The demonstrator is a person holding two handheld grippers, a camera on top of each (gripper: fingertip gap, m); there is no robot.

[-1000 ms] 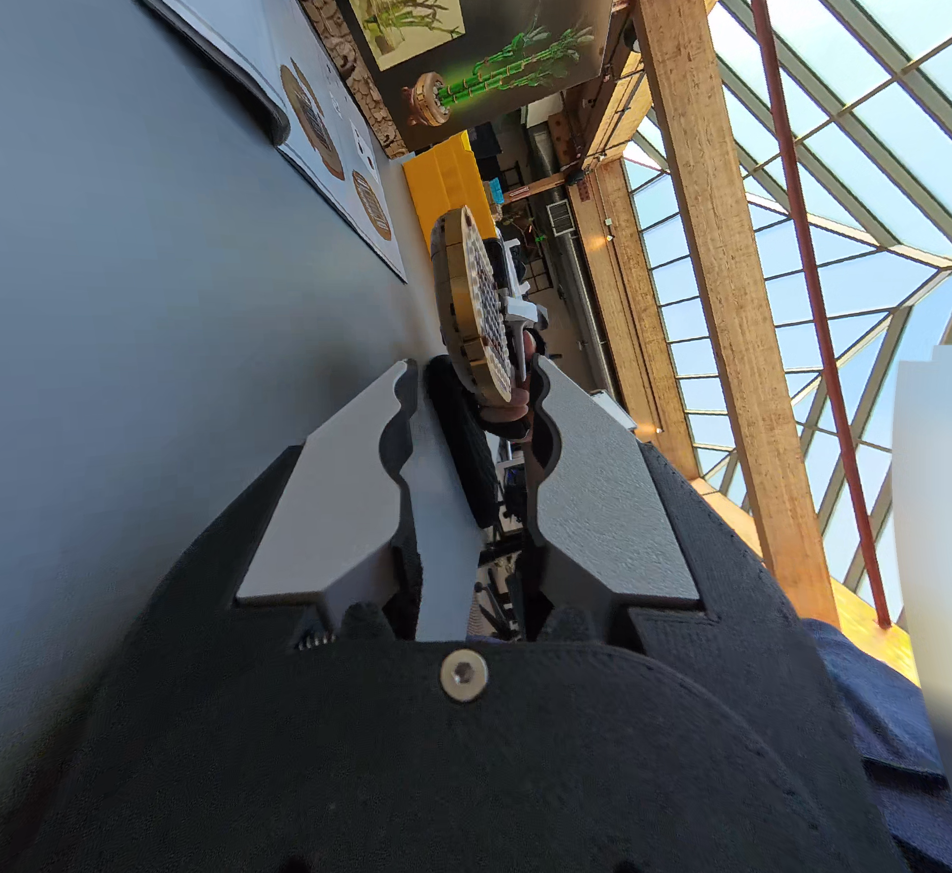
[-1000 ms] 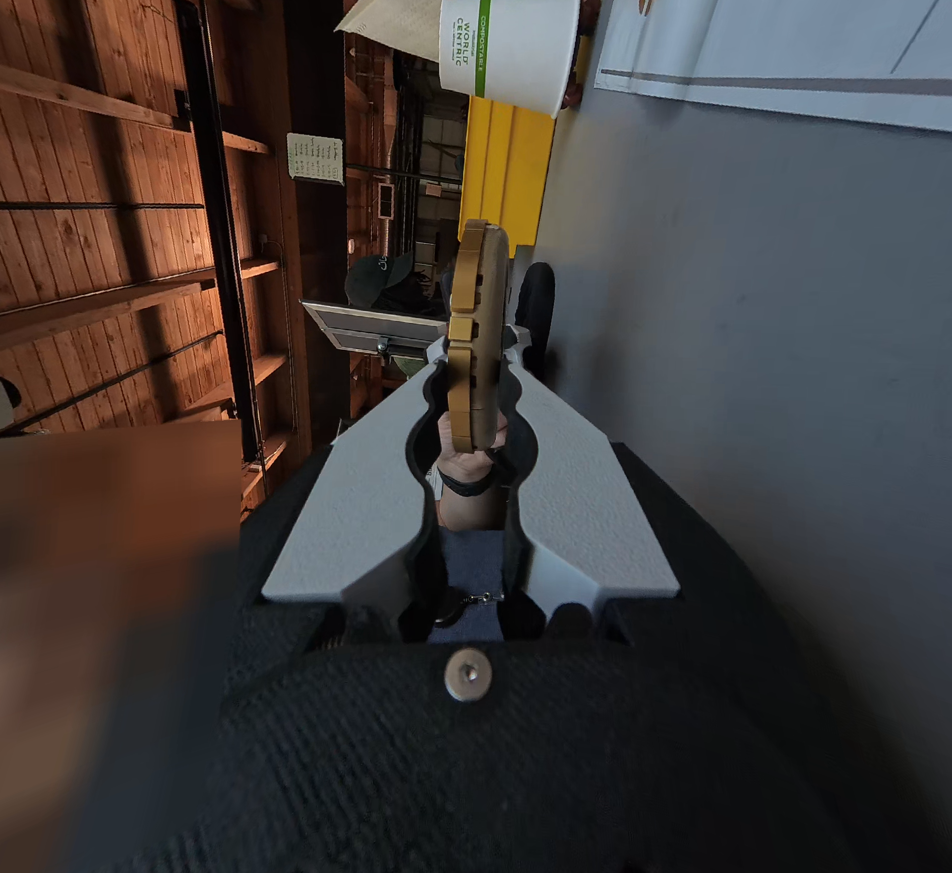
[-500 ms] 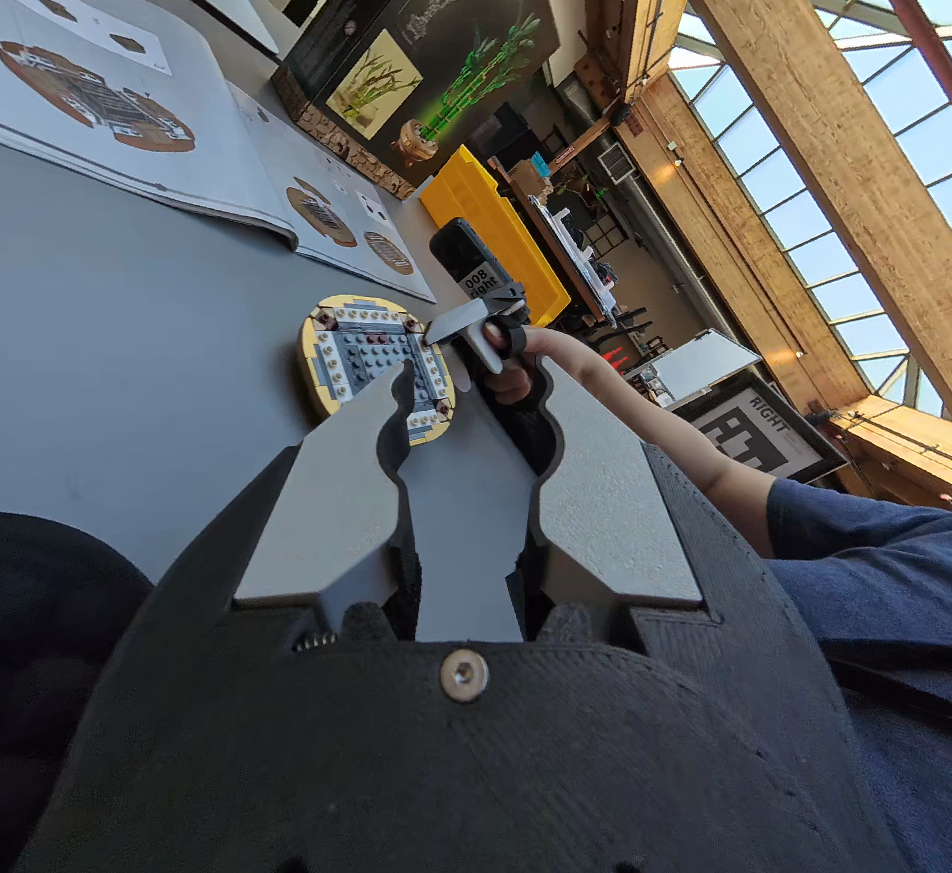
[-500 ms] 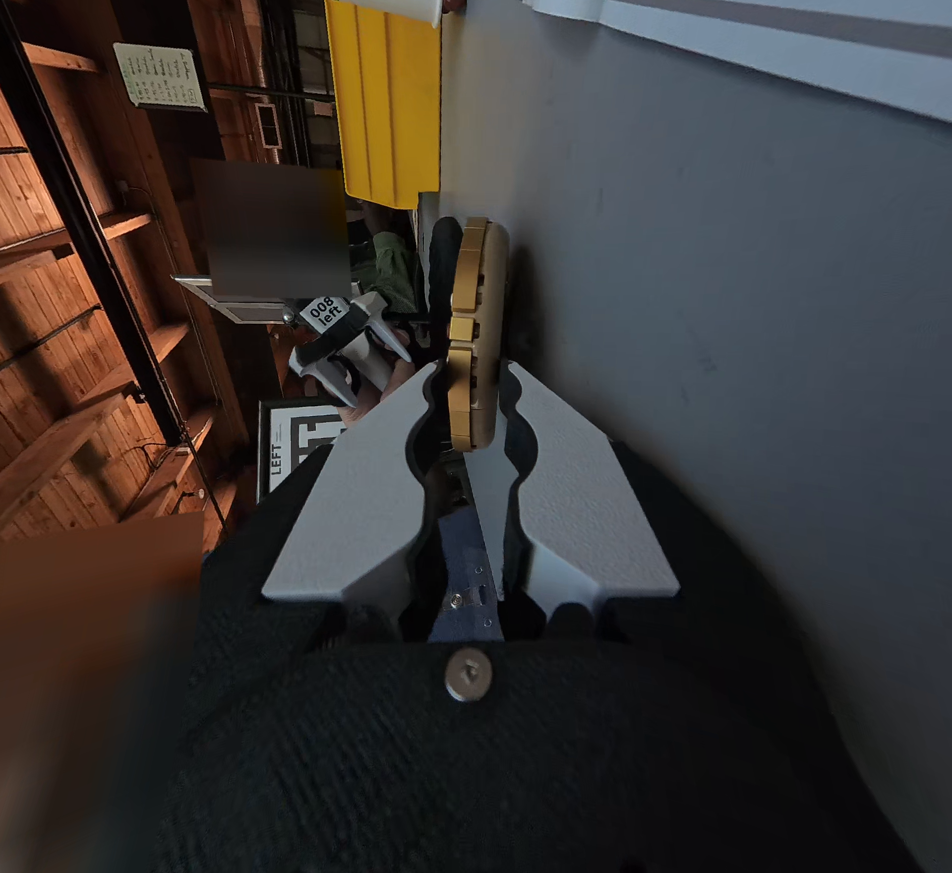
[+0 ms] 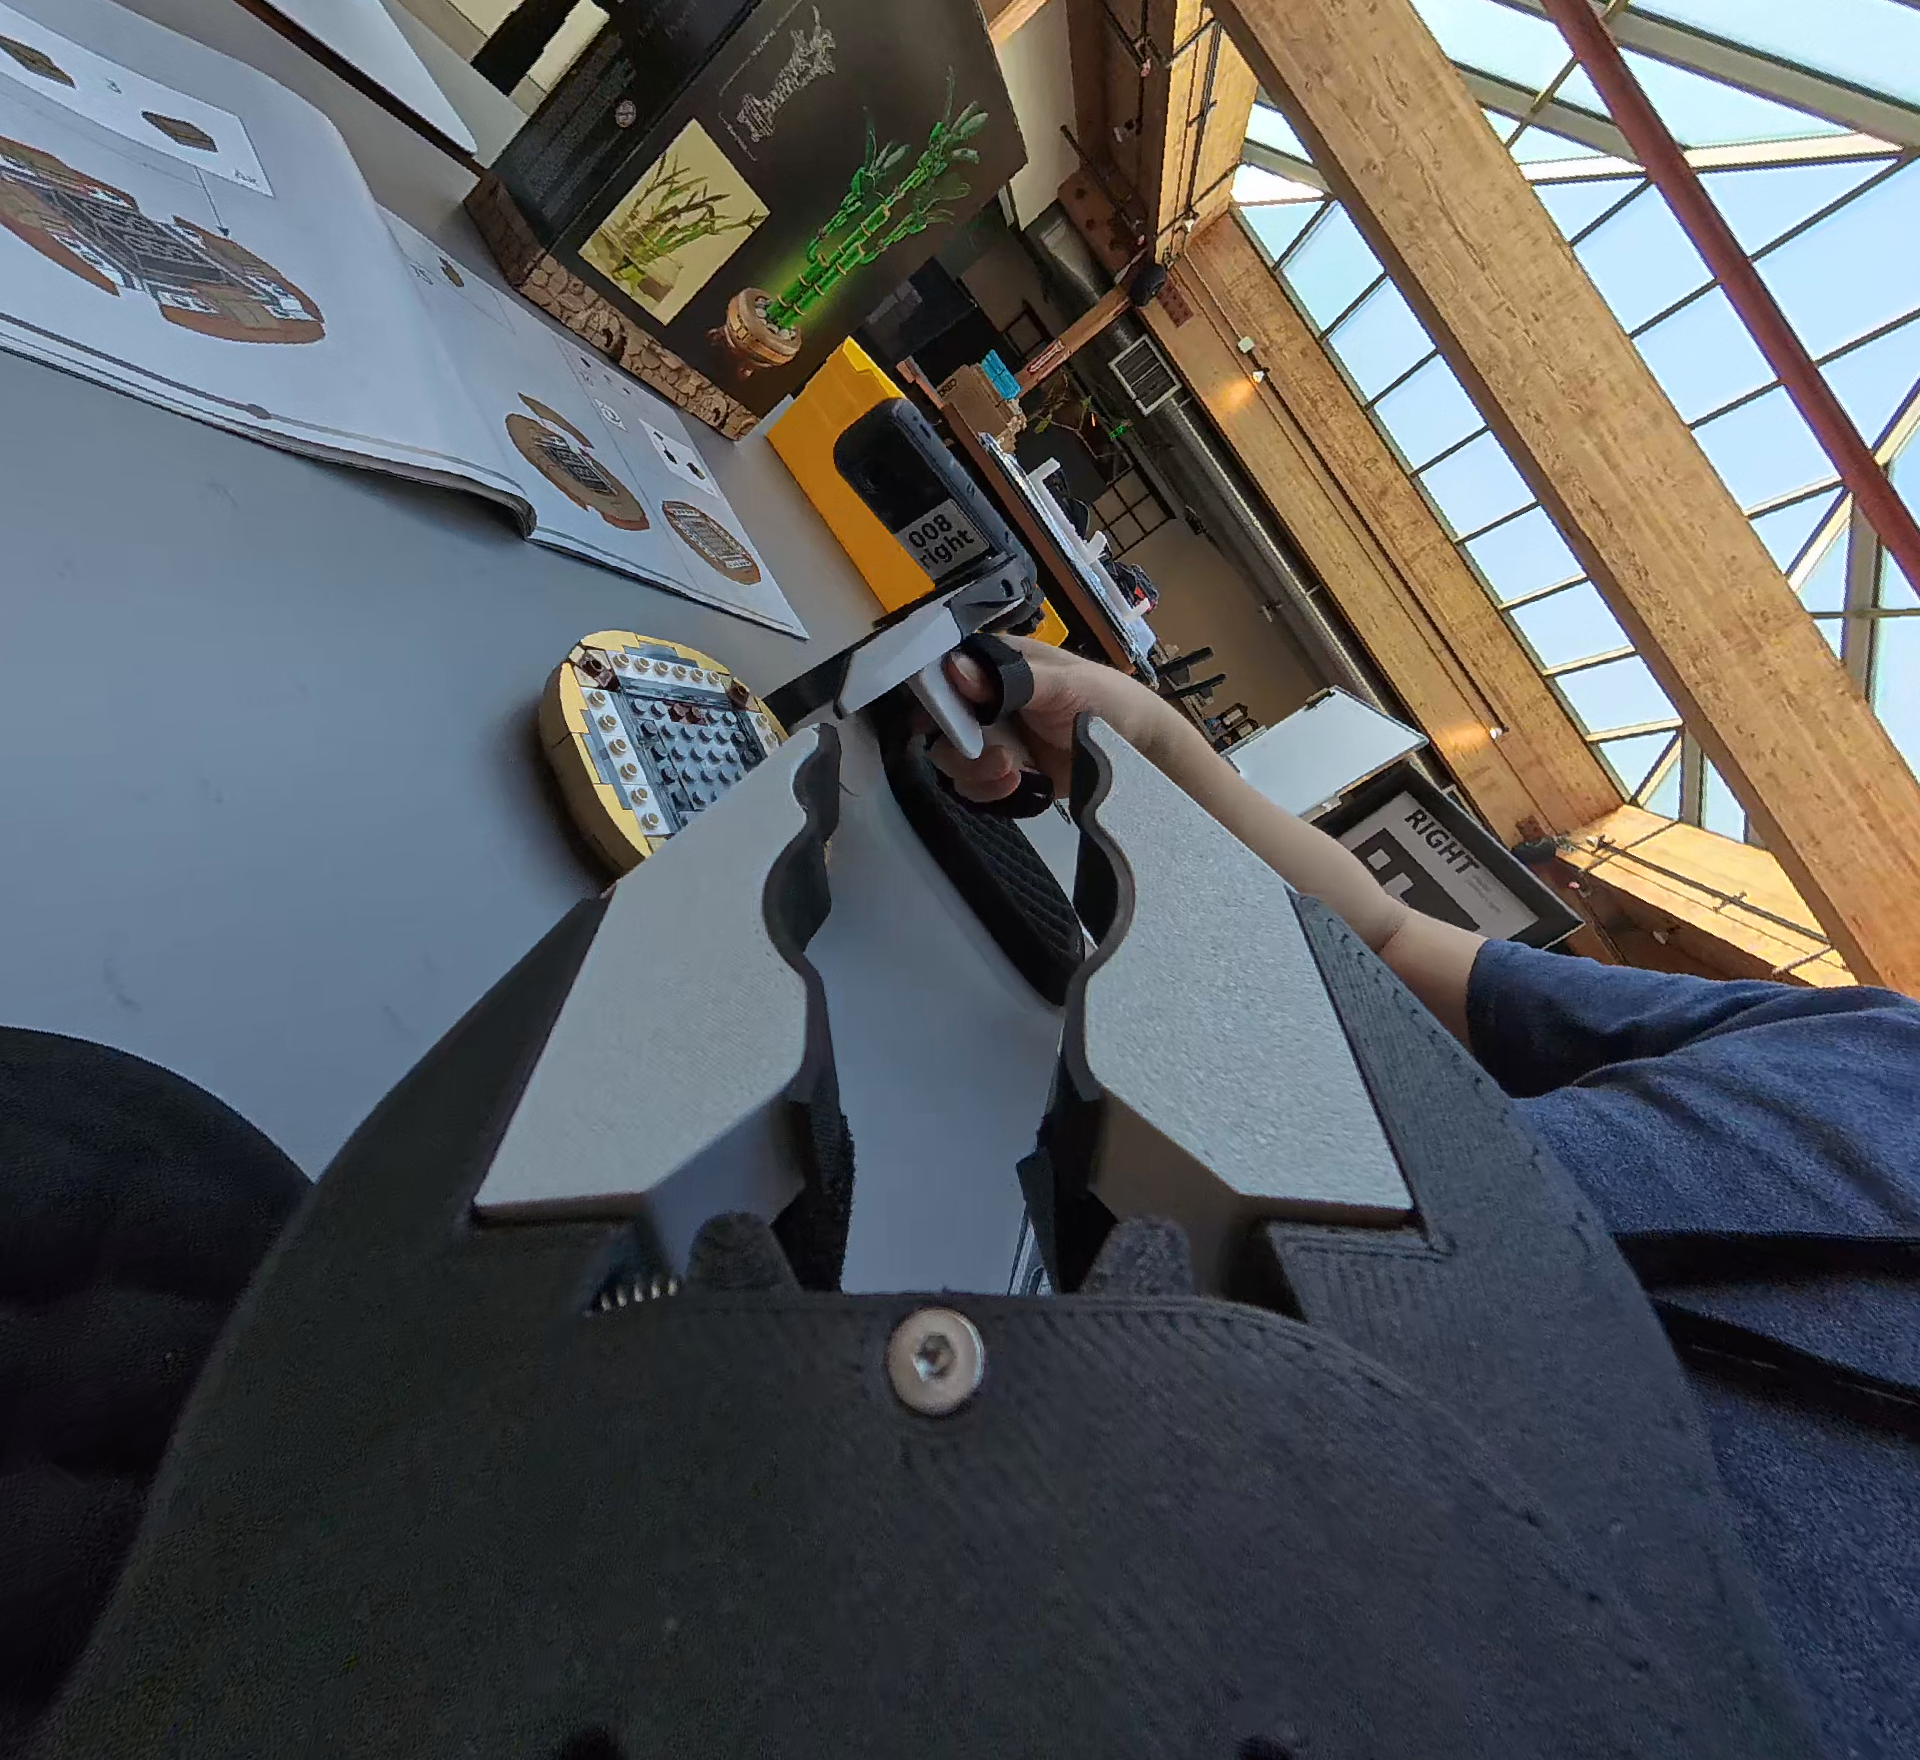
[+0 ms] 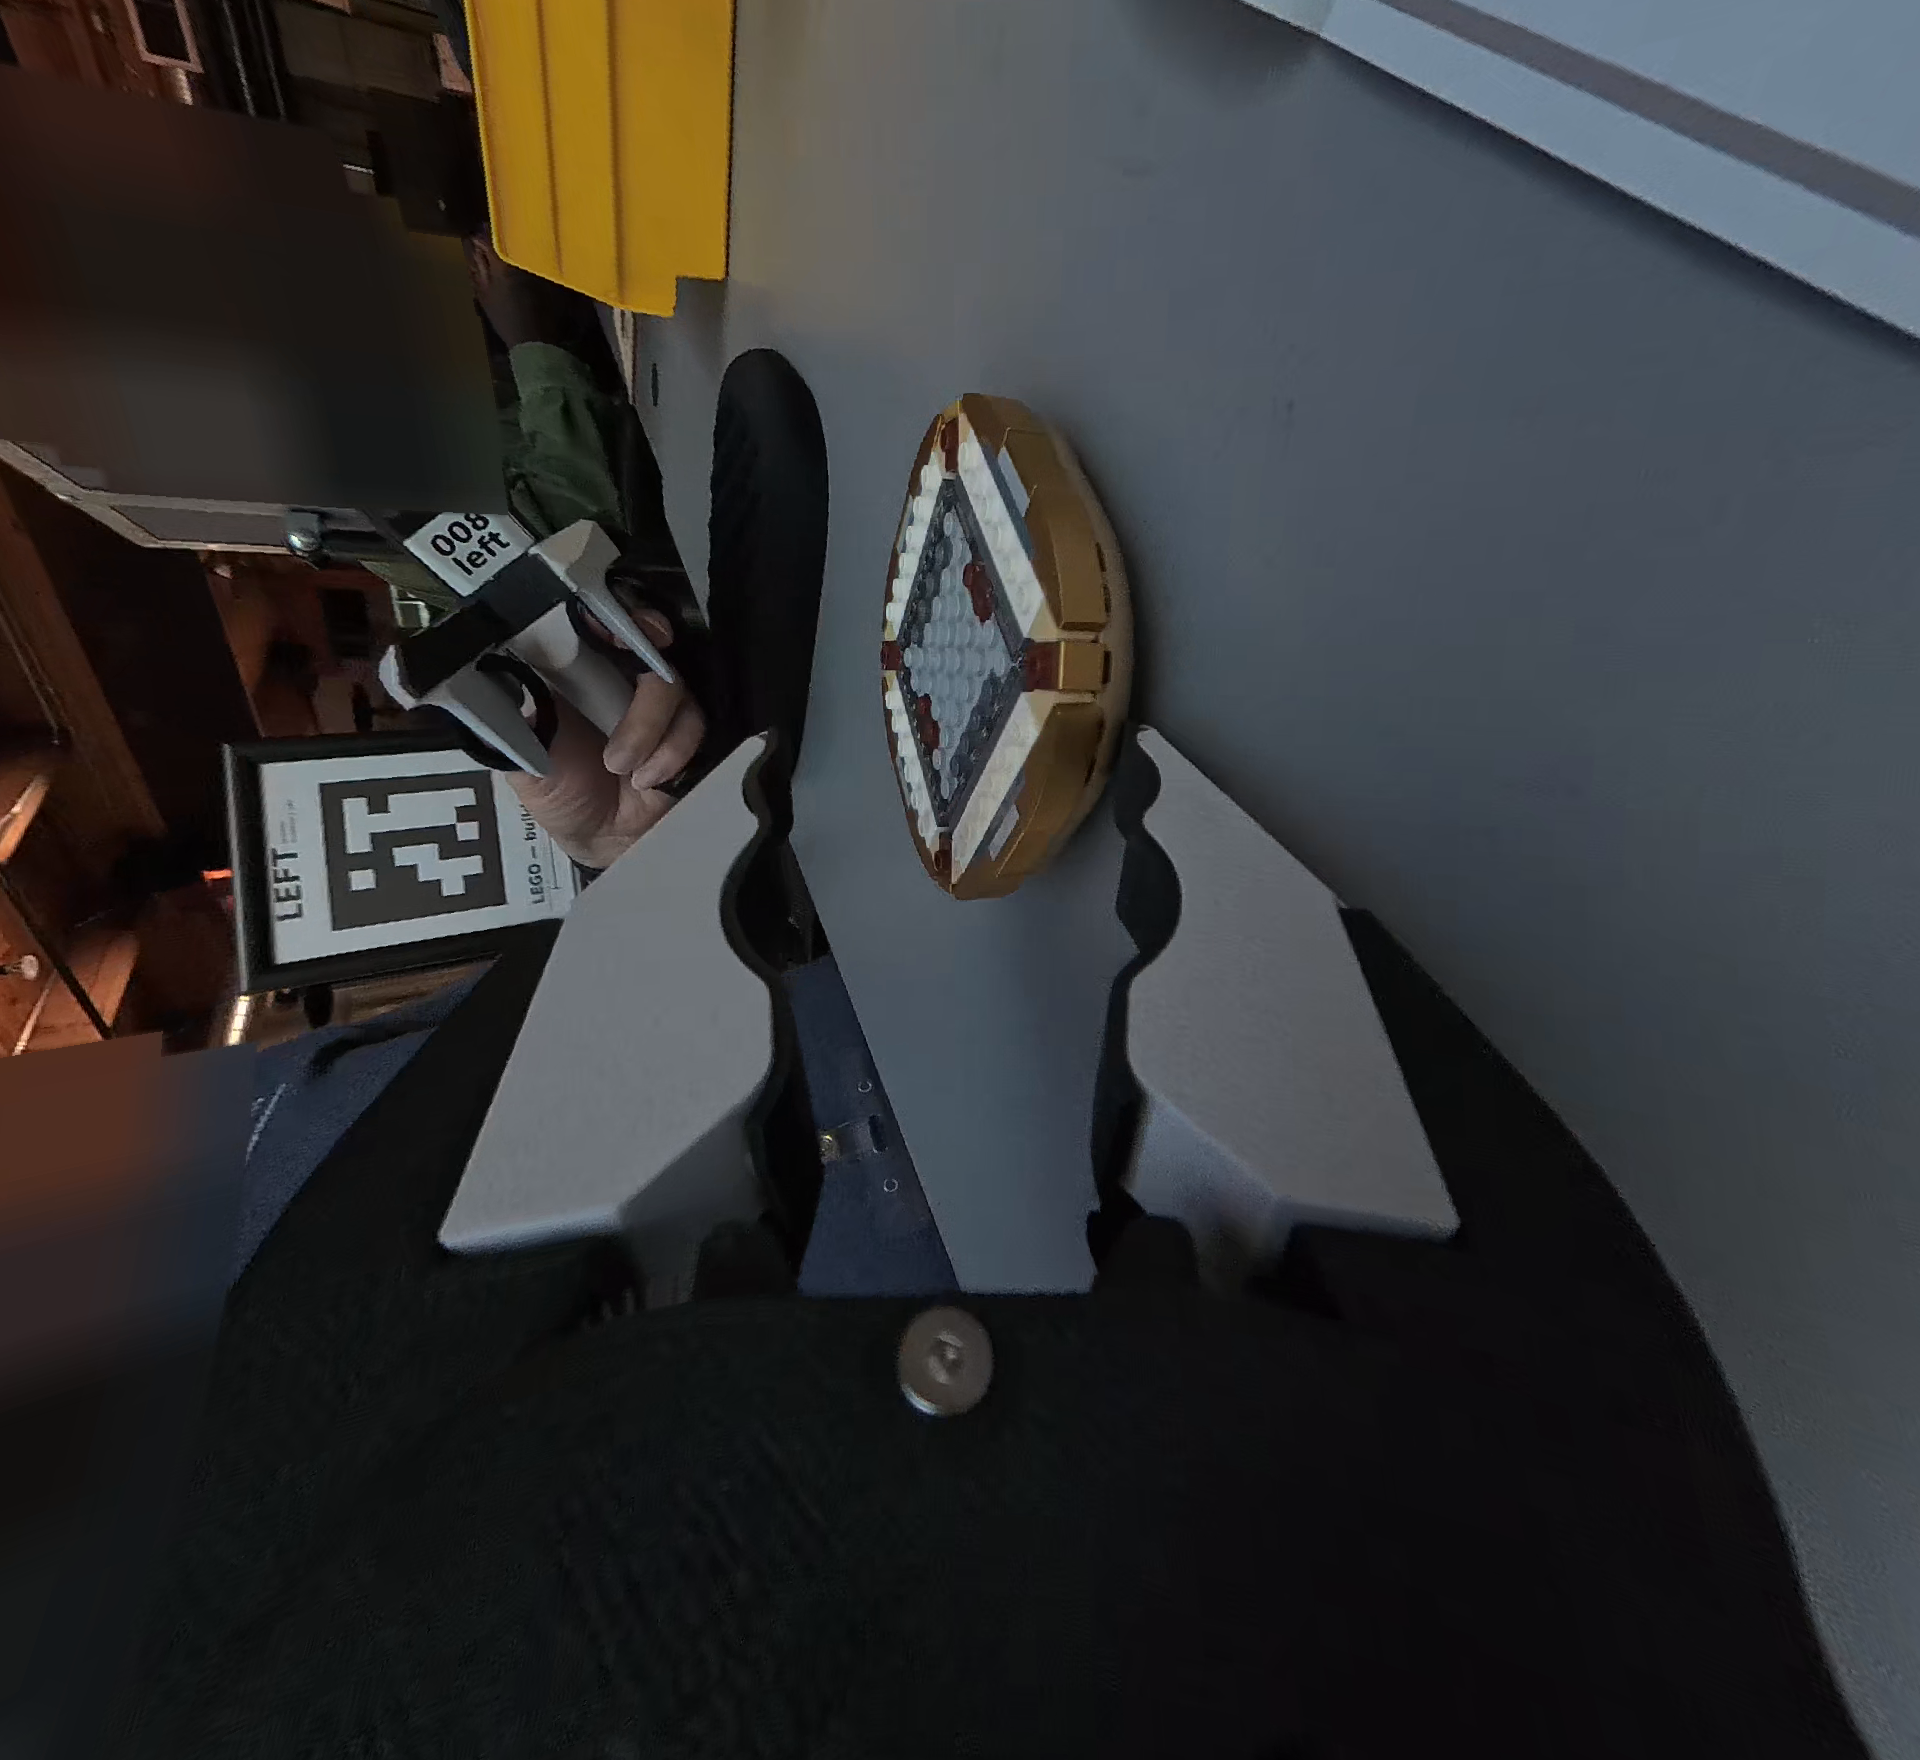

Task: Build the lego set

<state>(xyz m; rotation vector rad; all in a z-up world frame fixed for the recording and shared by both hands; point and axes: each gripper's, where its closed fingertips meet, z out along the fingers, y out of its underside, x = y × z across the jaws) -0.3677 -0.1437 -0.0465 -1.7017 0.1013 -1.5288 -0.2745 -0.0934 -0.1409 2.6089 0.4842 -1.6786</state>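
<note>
Booklet lies open far left on grey table. Round lego base sits flat on the table, studs up, nothing gripping it. Left gripper jaws apart, empty. Right gripper jaws wide apart, empty, just short of the base. Yellow bin behind.

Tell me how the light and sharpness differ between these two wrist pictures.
Left wrist view: bright daylight from the skylights, the round lego base and table crisp. Right wrist view: dimmer, the same base in shade, with blur patches laid over its left side. Both bend straight lines, wide-angle.
</note>
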